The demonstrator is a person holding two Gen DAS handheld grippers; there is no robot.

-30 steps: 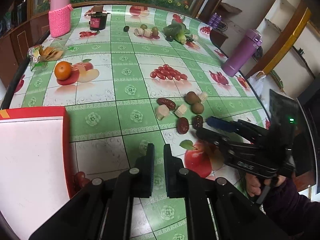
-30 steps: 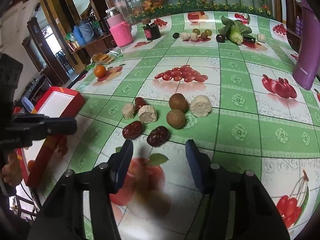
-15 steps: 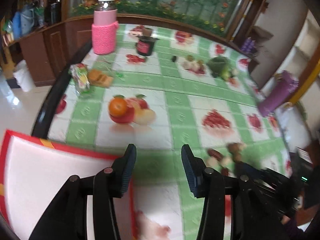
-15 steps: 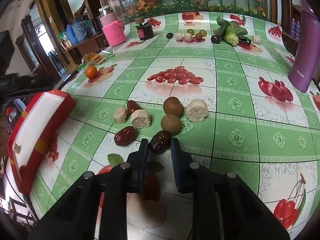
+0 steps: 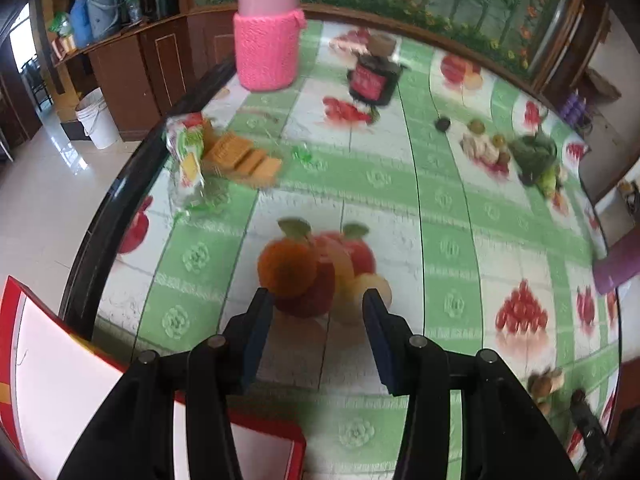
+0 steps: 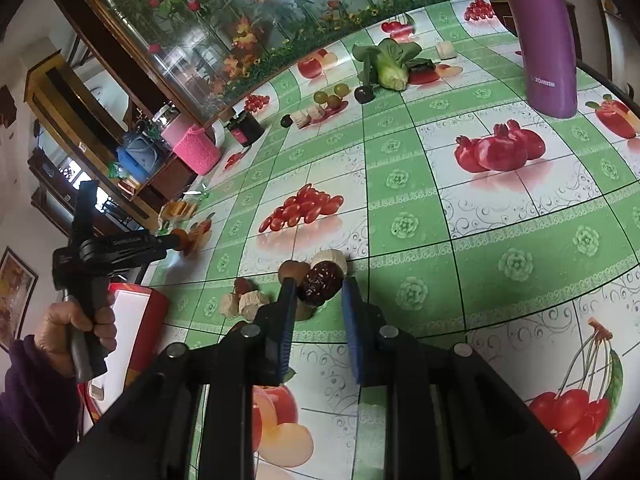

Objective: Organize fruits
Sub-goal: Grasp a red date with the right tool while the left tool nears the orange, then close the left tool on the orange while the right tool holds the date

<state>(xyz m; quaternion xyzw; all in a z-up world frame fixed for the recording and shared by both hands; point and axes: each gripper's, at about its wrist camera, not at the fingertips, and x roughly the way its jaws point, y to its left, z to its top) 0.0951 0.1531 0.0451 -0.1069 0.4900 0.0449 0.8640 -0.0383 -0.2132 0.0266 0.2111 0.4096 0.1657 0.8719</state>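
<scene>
Our right gripper (image 6: 318, 292) pinches a wrinkly dark red date (image 6: 320, 282), lifted just above the shiny fruit-print tablecloth (image 6: 500, 208). Our left gripper (image 5: 318, 310) is partly open w/ nothing inside, near the round orange (image 5: 286, 268).

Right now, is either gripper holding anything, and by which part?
Right gripper: shut on the red date, pads on its two sides near the tips. Left gripper: open, empty, the orange just beyond it.

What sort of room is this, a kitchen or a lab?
Probably a home dining room rather than a lab: a round table with a fruit-printed green plastic tablecloth, dark wooden cabinets along the wall, and a pink knit-sleeved jar beside scattered snacks.
</scene>
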